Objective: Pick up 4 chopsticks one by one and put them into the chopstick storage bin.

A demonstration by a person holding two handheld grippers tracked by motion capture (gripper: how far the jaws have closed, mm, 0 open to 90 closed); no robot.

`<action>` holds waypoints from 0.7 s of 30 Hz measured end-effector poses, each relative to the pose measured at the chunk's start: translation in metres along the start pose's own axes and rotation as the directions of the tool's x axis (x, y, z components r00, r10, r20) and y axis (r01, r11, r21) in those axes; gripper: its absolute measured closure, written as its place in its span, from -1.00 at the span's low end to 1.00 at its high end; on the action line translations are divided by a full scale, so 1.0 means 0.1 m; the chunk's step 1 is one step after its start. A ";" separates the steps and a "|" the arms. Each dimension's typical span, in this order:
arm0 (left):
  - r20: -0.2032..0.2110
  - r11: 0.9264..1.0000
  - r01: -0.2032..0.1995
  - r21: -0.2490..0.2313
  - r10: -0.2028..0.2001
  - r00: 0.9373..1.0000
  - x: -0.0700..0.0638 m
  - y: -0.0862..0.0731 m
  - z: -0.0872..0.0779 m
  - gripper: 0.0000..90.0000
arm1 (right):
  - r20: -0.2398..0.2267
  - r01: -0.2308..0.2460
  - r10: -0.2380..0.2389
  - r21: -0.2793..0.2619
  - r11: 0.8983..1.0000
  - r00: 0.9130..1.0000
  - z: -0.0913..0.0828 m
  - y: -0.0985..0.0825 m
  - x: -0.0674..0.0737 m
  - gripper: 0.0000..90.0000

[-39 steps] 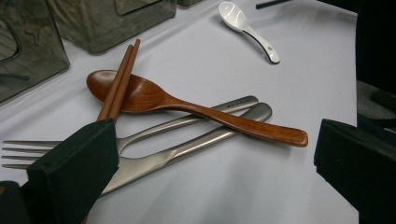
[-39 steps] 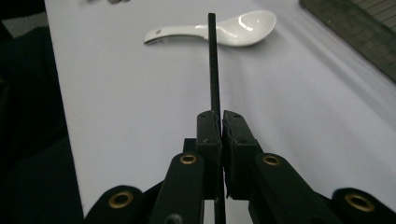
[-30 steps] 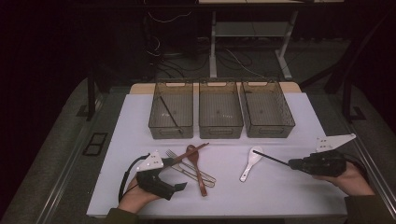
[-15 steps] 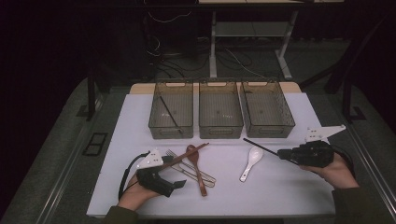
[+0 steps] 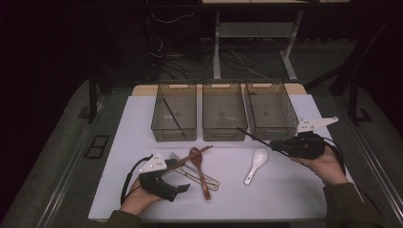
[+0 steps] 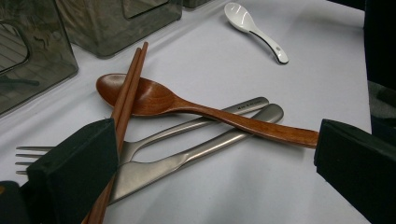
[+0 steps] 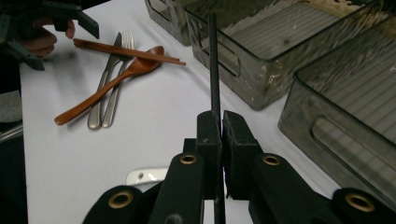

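Right hand-held gripper [image 7: 219, 122] clamped black chopstick [image 7: 214, 60] near middle bin [image 5: 223, 111]; left hand-held gripper [image 6: 210, 163] gaped, empty, before wooden spoon [image 6: 187, 105].

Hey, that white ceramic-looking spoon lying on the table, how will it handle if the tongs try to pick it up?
The white spoon looks glazed and glossy, so it may slip between flat pads. Its curved bowl and thin handle rest low on the white table, so it might rock or pivot when nudged. If ceramic, it is stiff but probably chips when dropped.
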State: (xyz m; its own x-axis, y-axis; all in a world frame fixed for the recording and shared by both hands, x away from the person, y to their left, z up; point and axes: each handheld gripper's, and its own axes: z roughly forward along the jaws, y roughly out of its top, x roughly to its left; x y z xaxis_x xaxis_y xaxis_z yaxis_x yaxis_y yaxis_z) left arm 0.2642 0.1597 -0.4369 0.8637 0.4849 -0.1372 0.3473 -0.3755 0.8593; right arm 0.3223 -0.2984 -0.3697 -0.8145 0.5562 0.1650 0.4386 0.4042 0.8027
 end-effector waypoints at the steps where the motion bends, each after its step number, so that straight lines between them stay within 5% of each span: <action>1: 0.001 1.000 -0.002 0.003 0.002 1.000 0.00 0.00 0.00 -1.00 | 0.002 -0.004 0.004 -0.004 1.000 1.000 0.03 0.03 0.00 0.90; 21: 0.000 1.000 0.012 -0.015 -0.012 1.000 0.01 0.01 -0.02 -1.00 | 0.029 -0.016 0.016 0.011 1.000 0.999 0.58 0.57 0.11 0.90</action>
State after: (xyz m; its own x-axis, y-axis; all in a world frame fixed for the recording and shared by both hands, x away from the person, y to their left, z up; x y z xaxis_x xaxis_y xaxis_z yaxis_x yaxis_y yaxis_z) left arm 0.2648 0.1615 -0.4355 0.8594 0.4894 -0.1478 0.3524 -0.3576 0.8648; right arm 0.3602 -0.2267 -0.3555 -0.7962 0.5832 0.1612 0.4558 0.4030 0.7936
